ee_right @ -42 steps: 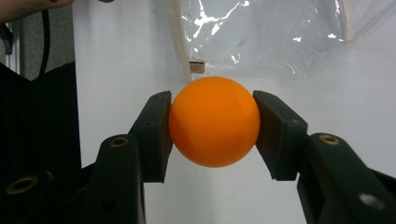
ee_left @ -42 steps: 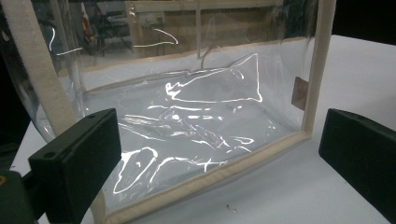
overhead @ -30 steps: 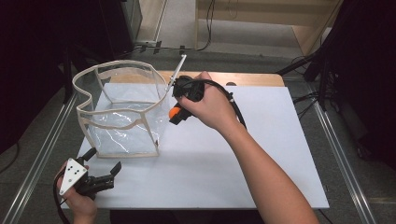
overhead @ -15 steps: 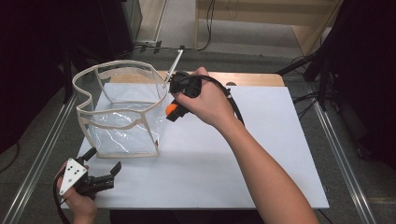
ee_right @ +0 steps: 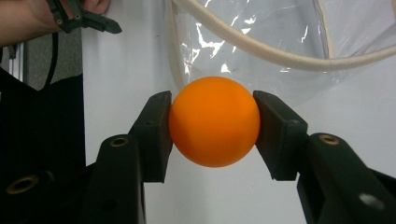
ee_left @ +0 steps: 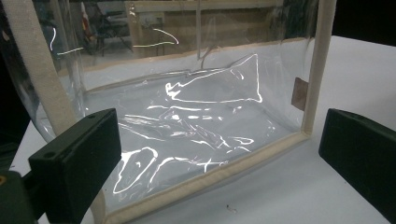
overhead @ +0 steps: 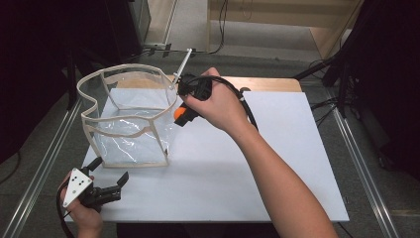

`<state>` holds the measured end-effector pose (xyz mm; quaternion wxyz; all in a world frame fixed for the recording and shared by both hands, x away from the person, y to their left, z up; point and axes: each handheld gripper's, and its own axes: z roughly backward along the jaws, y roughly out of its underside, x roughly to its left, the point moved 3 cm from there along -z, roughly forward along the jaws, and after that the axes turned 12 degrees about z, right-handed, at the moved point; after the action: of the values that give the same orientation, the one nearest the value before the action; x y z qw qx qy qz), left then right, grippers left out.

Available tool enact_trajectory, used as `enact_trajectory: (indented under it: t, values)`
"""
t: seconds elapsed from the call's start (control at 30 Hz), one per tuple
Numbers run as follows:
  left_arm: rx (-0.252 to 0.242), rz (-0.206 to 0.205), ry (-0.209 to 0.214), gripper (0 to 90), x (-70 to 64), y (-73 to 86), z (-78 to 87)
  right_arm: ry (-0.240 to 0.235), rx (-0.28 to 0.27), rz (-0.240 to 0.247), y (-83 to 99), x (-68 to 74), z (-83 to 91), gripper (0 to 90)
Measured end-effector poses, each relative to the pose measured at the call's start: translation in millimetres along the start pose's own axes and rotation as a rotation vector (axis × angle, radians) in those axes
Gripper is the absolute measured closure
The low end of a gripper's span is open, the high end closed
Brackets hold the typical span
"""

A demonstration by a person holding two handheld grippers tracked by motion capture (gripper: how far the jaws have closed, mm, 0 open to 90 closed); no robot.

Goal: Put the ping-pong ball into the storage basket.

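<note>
Right gripper drifting toward 9 o'clock with ball

Over the last second the right gripper (overhead: 181,115), clamped on the orange ball (overhead: 179,113), has edged a little toward 9 o'clock, closing on the right wall of the clear bag (overhead: 130,119); its white rod now leans more toward 12 o'clock.

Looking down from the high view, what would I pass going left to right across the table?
Left gripper → clear bag → orange ball held in the right gripper → bare white table.

Orange ball (ee_right: 214,122) clamped in tool beside upright clear bag (overhead: 130,119).
</note>
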<state>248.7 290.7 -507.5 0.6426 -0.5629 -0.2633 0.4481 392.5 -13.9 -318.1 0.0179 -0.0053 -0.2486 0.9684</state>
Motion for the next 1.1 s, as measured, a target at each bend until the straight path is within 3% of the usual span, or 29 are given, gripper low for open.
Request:
enact_trajectory:
  t: [1.1]
  values:
    - [-0.002,0.003,0.001,0.0,0.1,0.0,0.2,0.002,-0.024,0.002,-13.4,-10.3,10.0,47.8]
